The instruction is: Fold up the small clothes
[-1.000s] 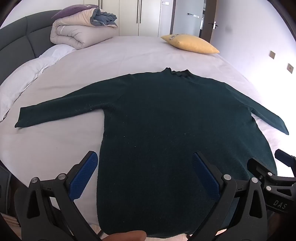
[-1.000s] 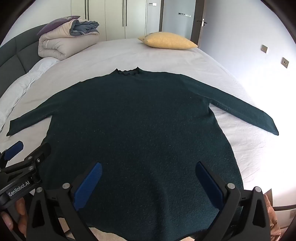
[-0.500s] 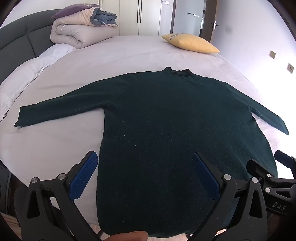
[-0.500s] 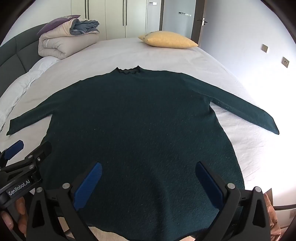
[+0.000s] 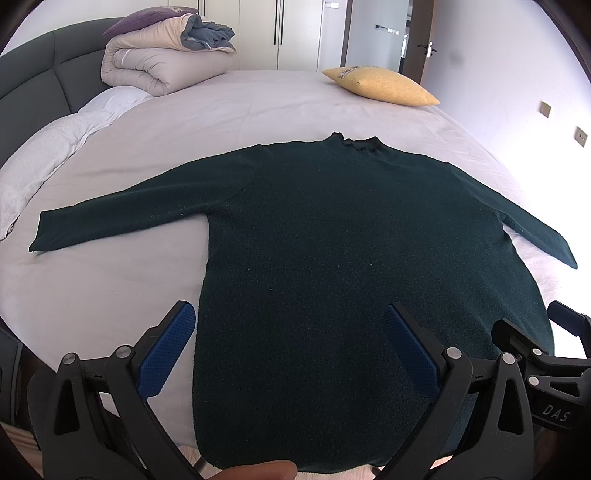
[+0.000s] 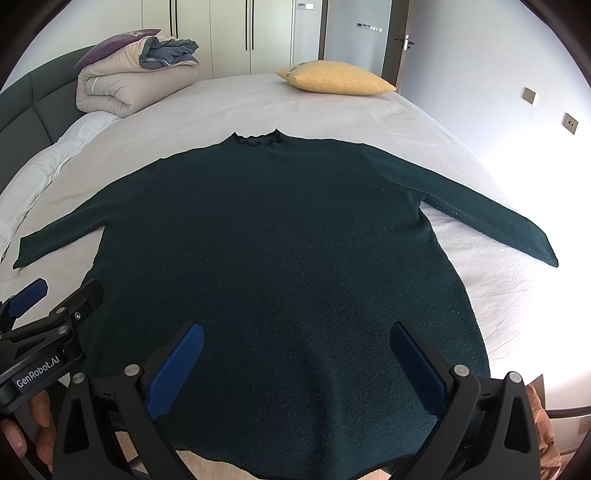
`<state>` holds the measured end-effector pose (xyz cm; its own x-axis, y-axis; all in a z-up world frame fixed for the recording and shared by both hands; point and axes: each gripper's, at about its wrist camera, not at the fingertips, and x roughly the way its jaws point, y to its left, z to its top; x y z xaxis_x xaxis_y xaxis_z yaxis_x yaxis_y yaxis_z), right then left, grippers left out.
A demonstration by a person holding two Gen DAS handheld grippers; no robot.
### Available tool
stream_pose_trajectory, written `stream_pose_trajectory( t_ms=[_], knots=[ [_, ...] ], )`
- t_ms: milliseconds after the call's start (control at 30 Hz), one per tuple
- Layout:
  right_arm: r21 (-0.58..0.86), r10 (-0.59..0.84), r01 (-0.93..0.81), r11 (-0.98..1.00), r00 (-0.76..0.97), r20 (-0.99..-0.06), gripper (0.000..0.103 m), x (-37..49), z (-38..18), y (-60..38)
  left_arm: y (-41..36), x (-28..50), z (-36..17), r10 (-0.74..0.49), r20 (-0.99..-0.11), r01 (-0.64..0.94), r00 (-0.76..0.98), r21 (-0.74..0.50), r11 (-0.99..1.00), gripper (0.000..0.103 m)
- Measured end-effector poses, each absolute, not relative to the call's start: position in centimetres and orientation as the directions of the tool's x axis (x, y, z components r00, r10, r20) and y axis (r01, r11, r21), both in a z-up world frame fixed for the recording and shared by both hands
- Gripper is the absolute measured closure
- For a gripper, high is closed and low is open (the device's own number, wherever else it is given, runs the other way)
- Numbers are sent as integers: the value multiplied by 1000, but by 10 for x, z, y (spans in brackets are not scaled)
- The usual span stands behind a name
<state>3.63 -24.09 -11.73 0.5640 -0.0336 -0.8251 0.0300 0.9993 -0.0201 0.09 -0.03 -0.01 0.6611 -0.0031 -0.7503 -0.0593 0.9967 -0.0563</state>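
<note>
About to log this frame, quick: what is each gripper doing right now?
Left gripper: open, holding nothing, above the dark green sweater.
Right gripper: open, holding nothing, above the same sweater.

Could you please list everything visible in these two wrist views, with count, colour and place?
sweater: one, dark green, spread flat on the bed, sleeves out
bed: one, white sheet, dark headboard at left
yellow pillow: one, far side of the bed
folded duvets: one stack, beige, purple and blue, far left
wardrobe: white, behind the bed
left gripper: open, above the hem
right gripper: open, above the hem
</note>
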Motion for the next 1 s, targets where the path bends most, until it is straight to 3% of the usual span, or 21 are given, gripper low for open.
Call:
stream_pose_trajectory(
  t_ms=[1000],
  knots=[
    [-25,-37,29,999,559,-828,0,30,-122,-239,0,1,-4,-5,-752,-59,660,-59,997,0]
  ],
)
